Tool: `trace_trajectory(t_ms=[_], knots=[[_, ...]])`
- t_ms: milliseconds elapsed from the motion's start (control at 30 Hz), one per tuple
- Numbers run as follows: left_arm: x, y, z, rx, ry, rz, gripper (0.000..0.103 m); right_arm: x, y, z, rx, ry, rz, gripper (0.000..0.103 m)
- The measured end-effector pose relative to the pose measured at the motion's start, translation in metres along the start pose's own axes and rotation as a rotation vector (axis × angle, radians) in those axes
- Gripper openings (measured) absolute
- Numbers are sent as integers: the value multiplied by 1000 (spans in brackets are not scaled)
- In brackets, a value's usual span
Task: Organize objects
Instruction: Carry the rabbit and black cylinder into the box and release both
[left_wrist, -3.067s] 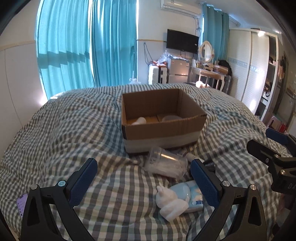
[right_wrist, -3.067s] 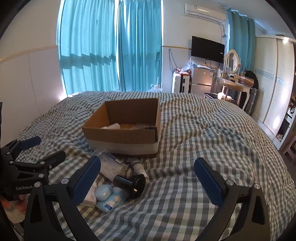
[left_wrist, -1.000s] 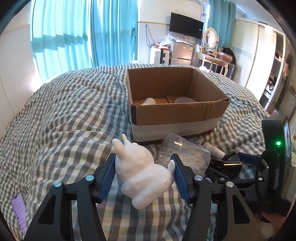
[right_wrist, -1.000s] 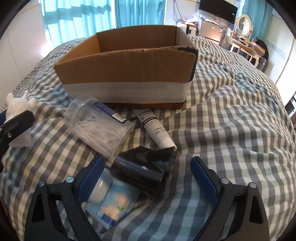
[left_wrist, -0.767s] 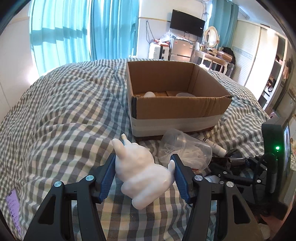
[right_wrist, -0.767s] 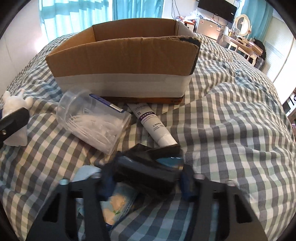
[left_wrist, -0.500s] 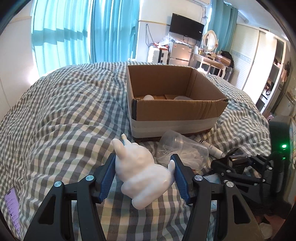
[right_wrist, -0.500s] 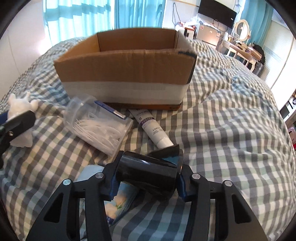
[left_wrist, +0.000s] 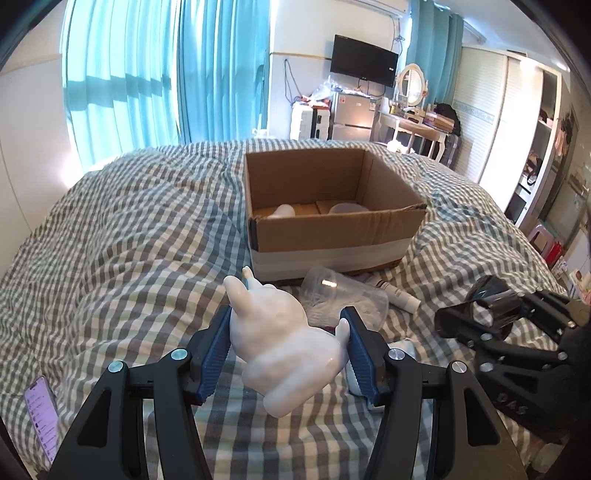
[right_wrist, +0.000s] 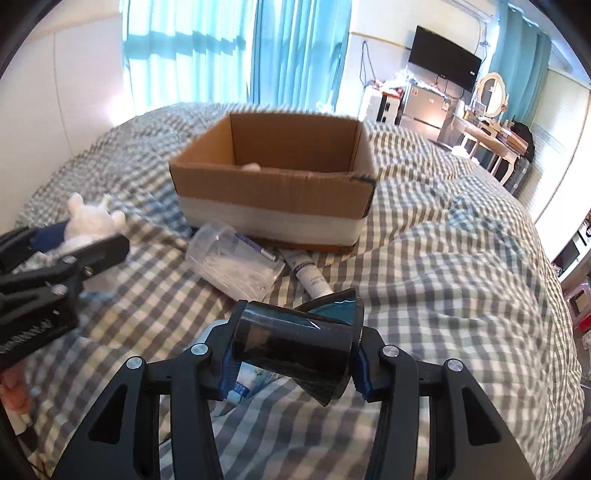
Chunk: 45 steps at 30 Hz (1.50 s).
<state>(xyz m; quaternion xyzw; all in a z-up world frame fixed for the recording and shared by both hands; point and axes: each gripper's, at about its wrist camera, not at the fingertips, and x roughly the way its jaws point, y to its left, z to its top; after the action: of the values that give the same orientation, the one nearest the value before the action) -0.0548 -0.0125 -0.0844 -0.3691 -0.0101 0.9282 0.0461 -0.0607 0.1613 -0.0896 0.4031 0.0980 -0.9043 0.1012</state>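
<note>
Fingers of the left gripper (left_wrist: 286, 354) clamp a white figurine (left_wrist: 284, 343), the right gripper (right_wrist: 293, 350) a black cylinder (right_wrist: 295, 345), while a plastic cup (right_wrist: 232, 264) and tube (right_wrist: 308, 277) lie before the cardboard box (right_wrist: 273, 199).

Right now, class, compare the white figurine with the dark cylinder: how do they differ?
The white figurine is pale, opaque and lumpy with ears; the dark cylinder is black, glossy and smooth, flaring at one end. The figurine sits in the left tongs, the cylinder sideways across the right tongs. Both are gripped and lifted above the checked bedspread.
</note>
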Motion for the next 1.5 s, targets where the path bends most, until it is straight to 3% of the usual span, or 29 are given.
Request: trace_trajectory(t_ms=[467,900,1200,1500], knots=[[-24,-17,33,16,-62,0,60,-67,-11,25,-15,-136,43,48],[-31,-3,104,-16,-152,2,60,-89,-14,97,-68,-222,42,48],[4,11,146,-23,-145,7,60,-69,-13,163,-80,-255,51,48],[64,22,173,-5,-115,-46,60,-10,-13,228,-75,-235,81,48]])
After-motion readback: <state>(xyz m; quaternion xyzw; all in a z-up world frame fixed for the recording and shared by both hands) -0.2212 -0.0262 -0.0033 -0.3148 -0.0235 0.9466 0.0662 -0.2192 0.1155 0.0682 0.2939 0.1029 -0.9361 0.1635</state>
